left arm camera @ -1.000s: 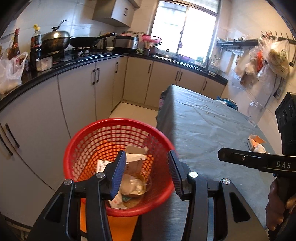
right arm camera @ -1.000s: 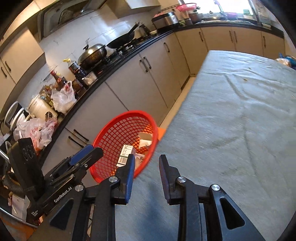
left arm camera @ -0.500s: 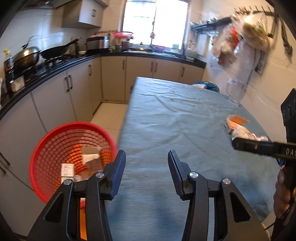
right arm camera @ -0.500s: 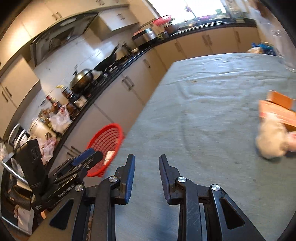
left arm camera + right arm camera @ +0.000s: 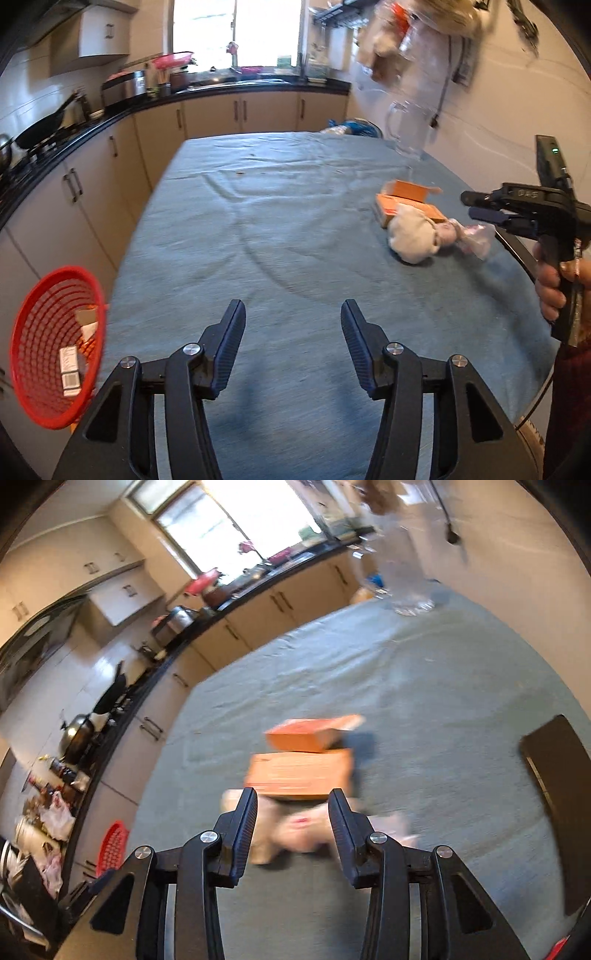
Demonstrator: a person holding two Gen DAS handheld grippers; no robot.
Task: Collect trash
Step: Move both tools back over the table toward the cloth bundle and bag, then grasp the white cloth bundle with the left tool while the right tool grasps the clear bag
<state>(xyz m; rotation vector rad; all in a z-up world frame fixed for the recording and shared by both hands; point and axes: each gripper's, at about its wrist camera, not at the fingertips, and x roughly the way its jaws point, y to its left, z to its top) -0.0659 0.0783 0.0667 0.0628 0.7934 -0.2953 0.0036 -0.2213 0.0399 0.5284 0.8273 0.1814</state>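
2 grippers over 1 big table point(image 5: 295, 229), blue-grey cloth covering all of it, wrinkled. Cabinets and black counter run along its 9 o'clock side in the left wrist view.

Red mesh basket point(image 5: 55, 347) sits off the table edge at 8 o'clock in the left view, tilted toward camera, some paper scraps and a small printed box inside. In the right view it shows only as a small red patch point(image 5: 112, 845) at 8 o'clock, well apart from the trash.

Trash cluster at 2 o'clock in the left view, near the table's far right edge:
- orange box point(image 5: 408, 210), flaps open, lying flat. Right view shows it as 2 orange pieces point(image 5: 301, 771), blurred.
- crumpled white wad point(image 5: 412, 238) touching the box's near side.
- crinkled clear wrapper point(image 5: 476, 234) just beside the wad at its 3 o'clock.

Left gripper point(image 5: 293, 345): jaws opening, nothing between them, only bare cloth under the gap. Well apart from the cluster.

Right gripper point(image 5: 291, 827): jaws opening, released, pads not pressing on anything. Wad and wrapper point(image 5: 295, 830) show through the gap below the fingers, heavy blur; cannot tell if the tips touch them. From the left view the right gripper point(image 5: 480, 208) is at 3 o'clock, held by a hand point(image 5: 554, 280), tips just beside the wrapper.

Clear glass jug point(image 5: 406, 129) at 1 o'clock, far table corner.
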